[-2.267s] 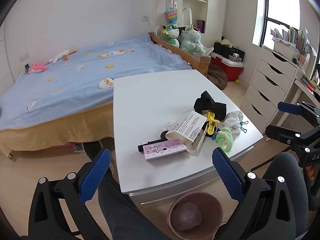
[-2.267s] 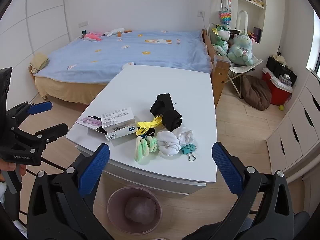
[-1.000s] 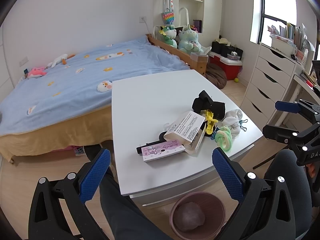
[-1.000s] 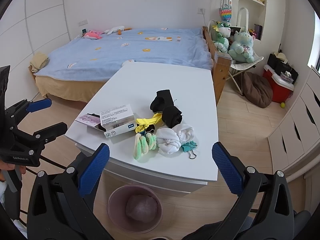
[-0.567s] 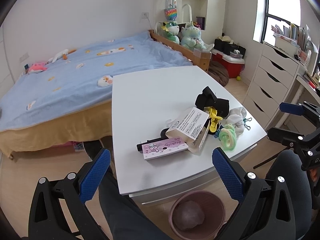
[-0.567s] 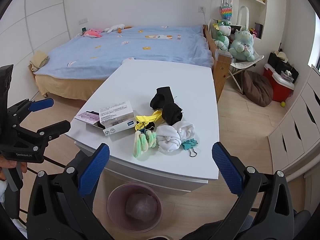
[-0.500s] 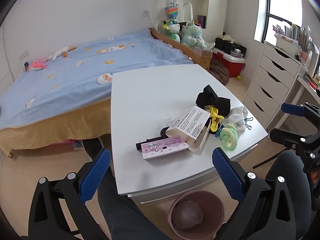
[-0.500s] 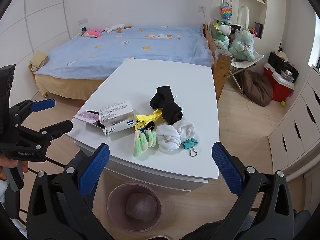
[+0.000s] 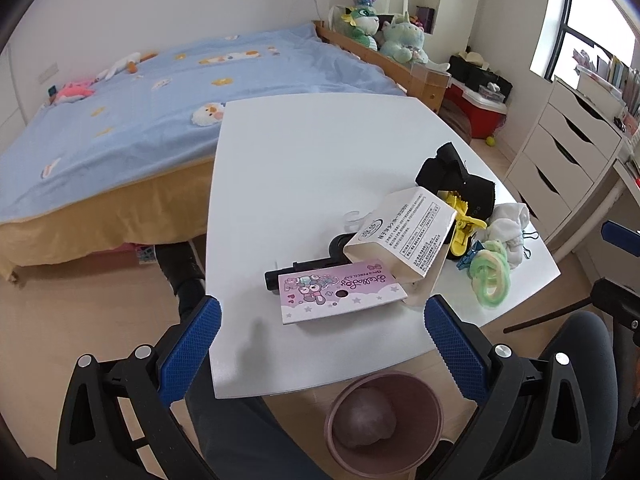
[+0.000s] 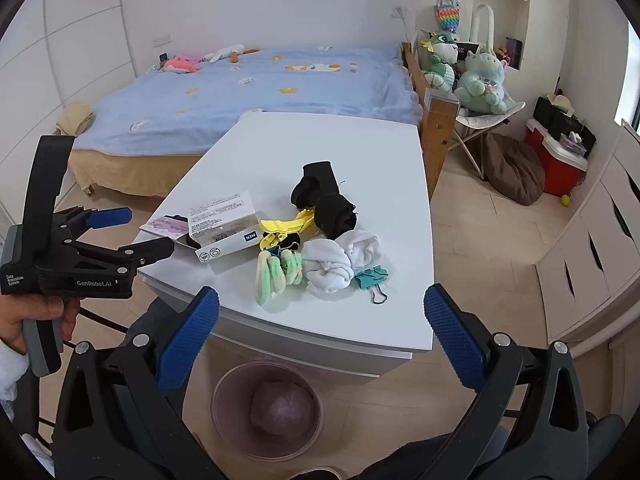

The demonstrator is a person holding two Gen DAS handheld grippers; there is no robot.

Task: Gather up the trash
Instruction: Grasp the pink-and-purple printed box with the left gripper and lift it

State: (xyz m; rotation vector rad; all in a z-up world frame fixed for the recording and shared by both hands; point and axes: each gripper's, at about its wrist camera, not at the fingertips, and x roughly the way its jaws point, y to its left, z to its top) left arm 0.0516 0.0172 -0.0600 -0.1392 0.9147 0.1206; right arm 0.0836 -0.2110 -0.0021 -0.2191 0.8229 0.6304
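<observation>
both grippers, left (image 9: 318,334) and right (image 10: 320,322), are hanging wide open, gripping nothing, over the table (image 10: 360,140) edge; box (image 9: 404,232) and bin (image 10: 267,410) are sitting nearby.

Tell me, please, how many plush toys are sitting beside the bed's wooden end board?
2: a green dragon plush nearer the wall, and a teal plush beside it on the folding chair. Others may be hidden behind them.

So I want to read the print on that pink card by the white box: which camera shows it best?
The left wrist view: the pink card lies close, face up, nearly whole, its cartoon print showing. In the right wrist view the pink card is only a far, foreshortened sliver beside the white box, its print unreadable.
</observation>
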